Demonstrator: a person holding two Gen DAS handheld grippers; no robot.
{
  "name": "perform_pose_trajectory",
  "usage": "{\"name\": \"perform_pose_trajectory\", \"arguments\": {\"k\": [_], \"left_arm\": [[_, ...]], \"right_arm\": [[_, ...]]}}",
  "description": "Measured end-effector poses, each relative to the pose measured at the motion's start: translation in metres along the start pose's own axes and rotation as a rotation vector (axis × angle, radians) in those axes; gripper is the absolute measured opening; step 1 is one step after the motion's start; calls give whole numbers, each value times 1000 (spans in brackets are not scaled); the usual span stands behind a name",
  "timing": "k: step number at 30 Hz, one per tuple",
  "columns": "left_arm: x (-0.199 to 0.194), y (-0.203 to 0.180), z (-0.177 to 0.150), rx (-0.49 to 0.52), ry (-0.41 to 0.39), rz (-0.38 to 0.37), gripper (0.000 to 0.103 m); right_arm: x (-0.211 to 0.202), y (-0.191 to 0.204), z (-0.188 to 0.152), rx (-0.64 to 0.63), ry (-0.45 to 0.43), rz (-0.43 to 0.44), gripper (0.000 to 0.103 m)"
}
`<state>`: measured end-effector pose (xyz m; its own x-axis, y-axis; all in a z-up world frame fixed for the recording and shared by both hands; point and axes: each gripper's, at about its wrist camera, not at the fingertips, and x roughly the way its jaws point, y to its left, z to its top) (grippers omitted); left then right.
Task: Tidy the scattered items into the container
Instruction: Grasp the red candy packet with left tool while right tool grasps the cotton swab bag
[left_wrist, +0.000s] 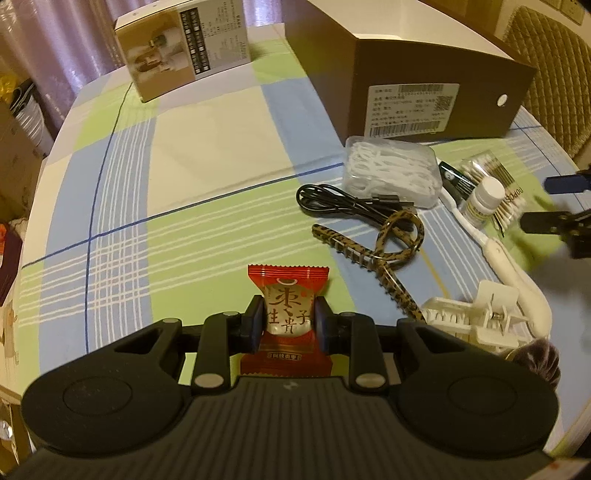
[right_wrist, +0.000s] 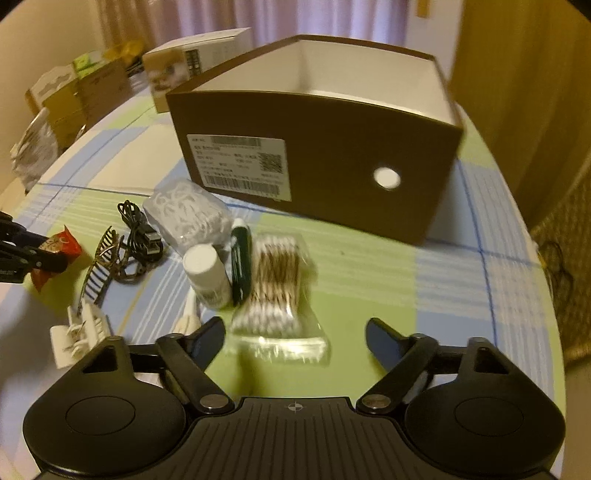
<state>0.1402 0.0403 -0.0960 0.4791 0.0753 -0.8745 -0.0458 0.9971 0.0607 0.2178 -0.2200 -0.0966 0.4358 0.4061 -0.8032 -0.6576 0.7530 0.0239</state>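
My left gripper (left_wrist: 289, 321) is shut on a red snack packet (left_wrist: 288, 295), which the right wrist view shows as the red packet (right_wrist: 62, 243) at the far left. The brown open-top box (right_wrist: 325, 162) stands at the back; the brown box (left_wrist: 424, 74) also shows in the left wrist view. My right gripper (right_wrist: 295, 339) is open, just short of a bag of cotton swabs (right_wrist: 277, 295). Scattered around are a white bottle (right_wrist: 207, 273), a clear case of floss picks (left_wrist: 391, 173), a black cable (left_wrist: 347, 203), a leopard hair clip (left_wrist: 373, 254), a white hair clip (left_wrist: 476, 317) and a white toothbrush (left_wrist: 517, 280).
A checked cloth (left_wrist: 184, 192) covers the table. A printed carton (left_wrist: 184, 48) stands at the far left corner. Cardboard boxes (right_wrist: 74, 96) are stacked beyond the table's left edge. A woven chair back (left_wrist: 554, 74) sits behind the brown box.
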Motion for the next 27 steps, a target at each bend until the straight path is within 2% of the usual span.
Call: {"name": "perform_pose_trajectory", "arguments": {"k": [3,8,11,18,19,23,27], "left_arm": [[-1,-1,-1,-9,3,10,24],[-2,0,-1,-30,8,22,24],[-1,0,-1,-35,11,25,24],[1,-3,0,-42,14,22,24],[1,-3,1,-43,14,22,24],[1,-5,2,-45,13,23,24],[1,-7,4,-46,11,26,24]], "right_arm": [[13,-1,5,-21,2,9,65],[22,-9,11,-16,18,51,38],[17,-14,9,-7,28,34,32],[-5,-33,-8,59,68,0,31],[-7,-36,-10,60,74,11,33],[-14,-40,-10,83,42,10,51],[-7,-35,0,93,25,6,52]]}}
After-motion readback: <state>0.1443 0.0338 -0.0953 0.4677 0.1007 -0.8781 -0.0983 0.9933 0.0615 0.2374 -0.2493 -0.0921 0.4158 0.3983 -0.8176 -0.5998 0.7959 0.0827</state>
